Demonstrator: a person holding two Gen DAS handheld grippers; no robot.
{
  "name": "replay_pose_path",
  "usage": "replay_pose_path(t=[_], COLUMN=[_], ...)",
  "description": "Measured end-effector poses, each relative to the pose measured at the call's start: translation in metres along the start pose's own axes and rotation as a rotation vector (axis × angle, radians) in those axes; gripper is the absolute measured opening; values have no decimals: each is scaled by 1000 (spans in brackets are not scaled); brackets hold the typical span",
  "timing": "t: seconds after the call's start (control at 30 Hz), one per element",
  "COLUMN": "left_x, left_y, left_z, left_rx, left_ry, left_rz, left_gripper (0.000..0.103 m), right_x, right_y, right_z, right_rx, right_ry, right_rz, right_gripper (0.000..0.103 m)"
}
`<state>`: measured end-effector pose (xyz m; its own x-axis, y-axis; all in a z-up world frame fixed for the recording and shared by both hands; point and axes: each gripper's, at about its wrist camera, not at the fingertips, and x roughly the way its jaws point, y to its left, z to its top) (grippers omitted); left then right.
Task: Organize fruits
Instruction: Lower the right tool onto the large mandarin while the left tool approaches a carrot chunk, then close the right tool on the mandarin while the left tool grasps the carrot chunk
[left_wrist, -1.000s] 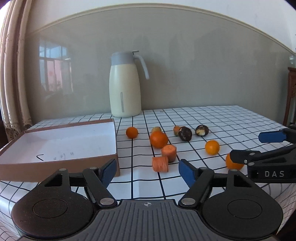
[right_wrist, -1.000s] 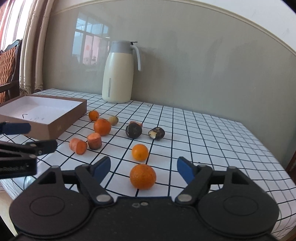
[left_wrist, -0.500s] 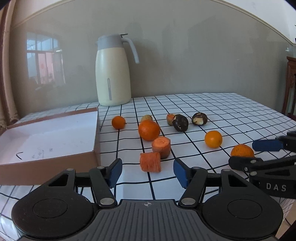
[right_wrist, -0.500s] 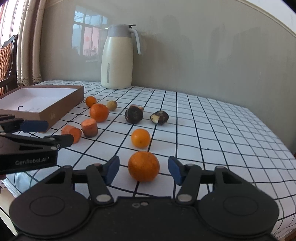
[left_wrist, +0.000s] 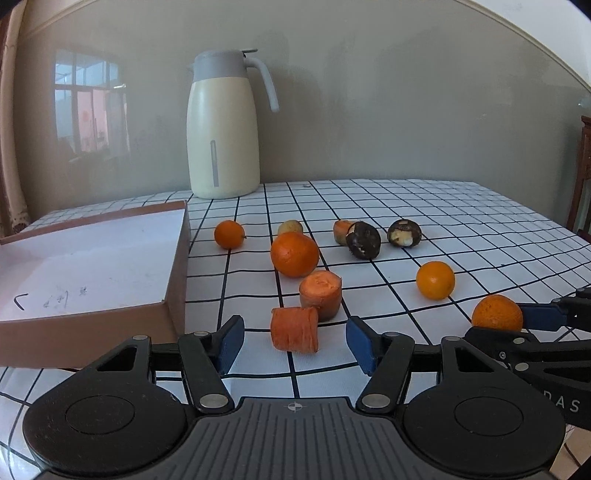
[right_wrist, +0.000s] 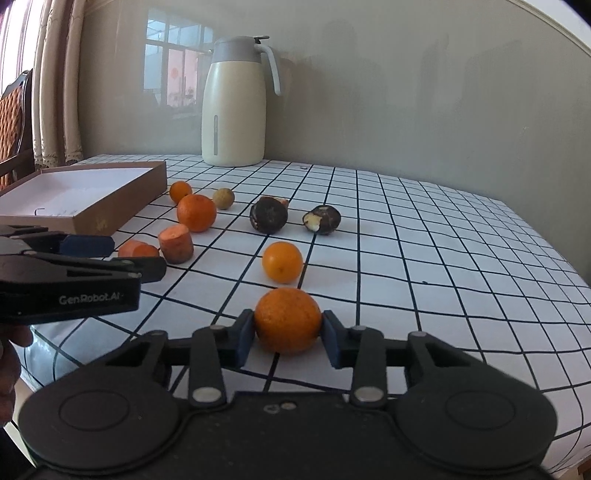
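Note:
My right gripper (right_wrist: 288, 334) is shut on a large orange (right_wrist: 288, 320) that rests on the checked tablecloth near the front edge; this orange also shows in the left wrist view (left_wrist: 496, 313). My left gripper (left_wrist: 294, 341) is open, its blue pads either side of a carrot piece (left_wrist: 294, 328) lying on the cloth. A second carrot piece (left_wrist: 320, 293), another large orange (left_wrist: 294, 254), two small oranges (left_wrist: 435, 280) (left_wrist: 229, 234), two dark fruits (left_wrist: 364, 240) (left_wrist: 404, 232) and a small tan fruit (left_wrist: 290, 227) lie beyond.
An open brown cardboard box (left_wrist: 92, 266) with a white inside sits at the left. A cream thermos jug (left_wrist: 221, 129) stands at the back by the wall. The table's right edge (right_wrist: 554, 266) falls away. A chair (right_wrist: 14, 122) stands far left.
My right gripper has moved forward and closed on the large orange. My left gripper has come closer to the front carrot piece, still open.

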<state>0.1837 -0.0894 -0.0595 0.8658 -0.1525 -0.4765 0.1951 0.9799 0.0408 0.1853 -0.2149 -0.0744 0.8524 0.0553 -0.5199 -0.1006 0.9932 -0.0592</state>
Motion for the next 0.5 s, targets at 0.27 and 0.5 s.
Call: replay_pose_path(t=[0.27, 0.5], left_x=[7, 3], left_y=[-1, 0], left_z=[0, -2], left_rx=[-7, -11], left_ry=[21, 19], left_rz=[-15, -18], left_gripper=[28, 27], right_x=[2, 1], right_y=[-3, -5], right_z=[1, 1], right_rx=[23, 46], right_ry=[10, 5], right_rz=[12, 20], right_gripper=[30, 28])
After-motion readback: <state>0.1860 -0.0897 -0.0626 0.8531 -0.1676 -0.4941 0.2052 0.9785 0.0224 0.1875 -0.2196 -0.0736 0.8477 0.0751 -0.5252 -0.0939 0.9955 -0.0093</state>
